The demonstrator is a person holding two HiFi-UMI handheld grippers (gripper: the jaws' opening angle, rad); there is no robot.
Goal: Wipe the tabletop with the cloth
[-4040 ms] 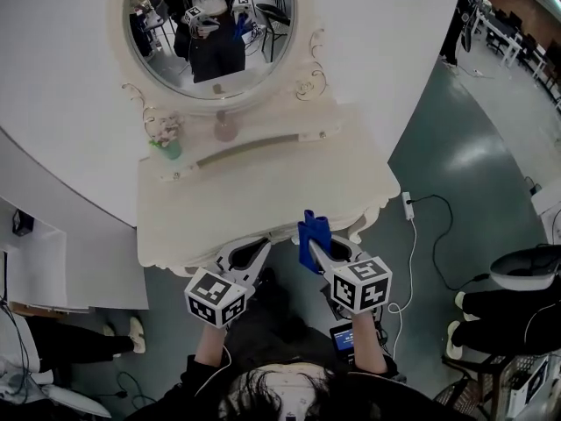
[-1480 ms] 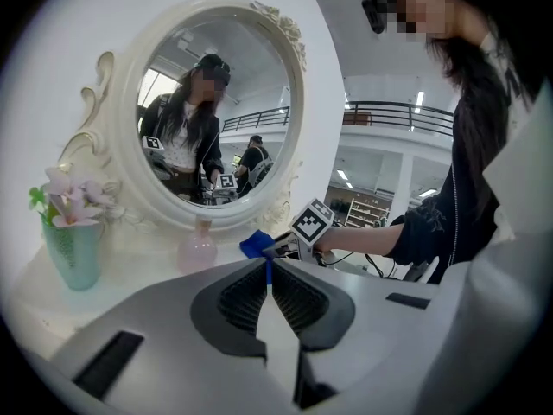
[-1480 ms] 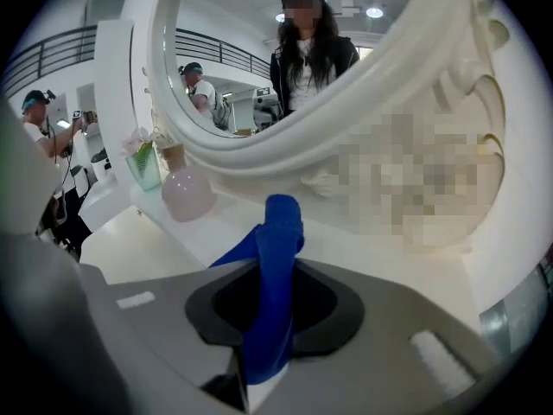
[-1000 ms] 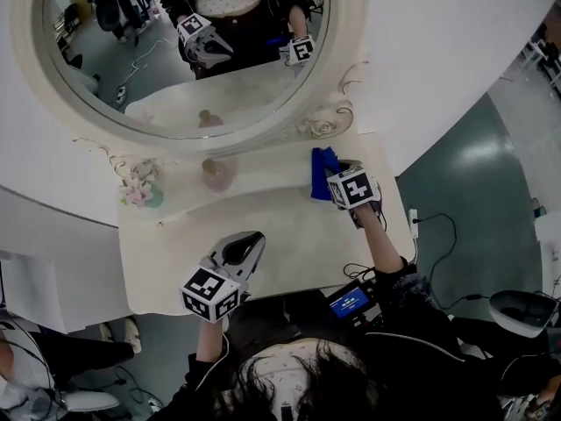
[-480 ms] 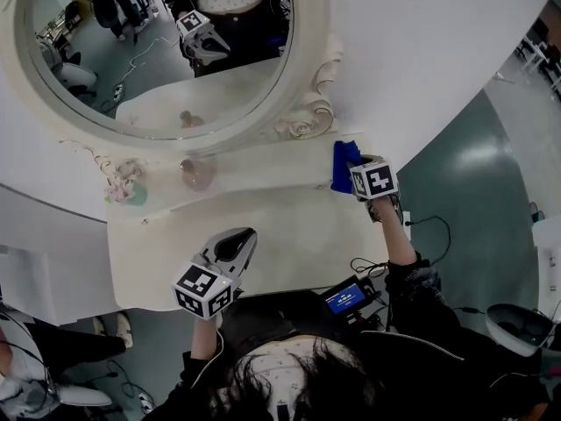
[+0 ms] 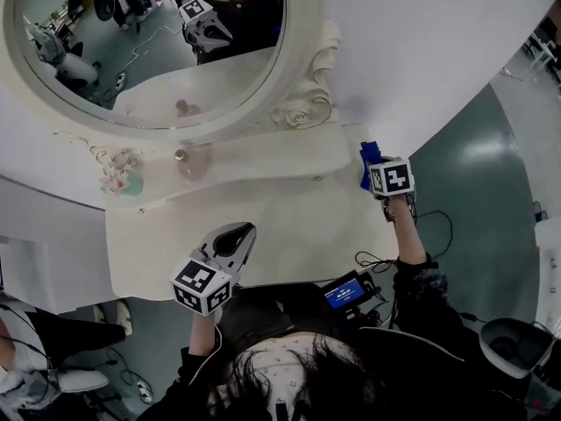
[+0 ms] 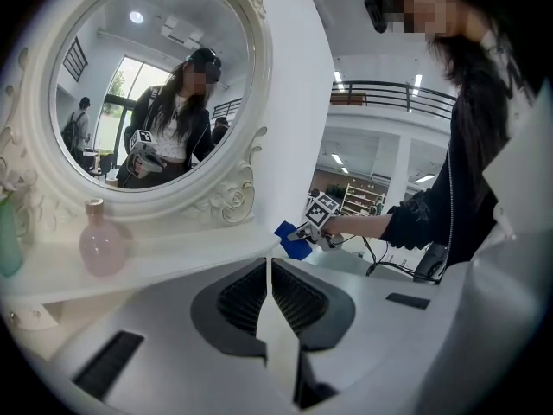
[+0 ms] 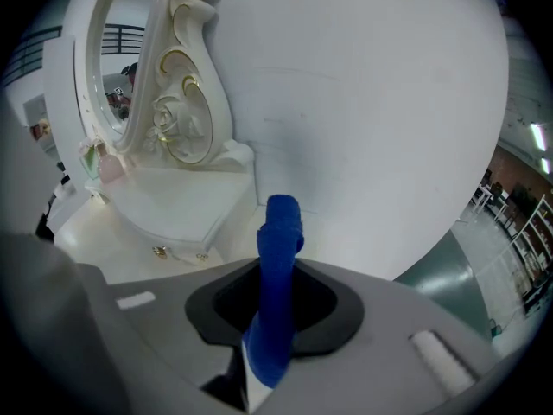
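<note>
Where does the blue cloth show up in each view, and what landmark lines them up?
Head view: blue cloth at far right, sticking out of the right gripper.
Left gripper view: small, at centre, beyond the left gripper's shut jaws.
Right gripper view: bottom centre, clamped between the jaws.
Shared landmark: the carved rose on the mirror frame, seen in all three.

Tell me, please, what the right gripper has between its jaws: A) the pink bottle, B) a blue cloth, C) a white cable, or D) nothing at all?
B: in the right gripper view, the right gripper has its jaws shut on the blue cloth, which sticks up past them.
</note>
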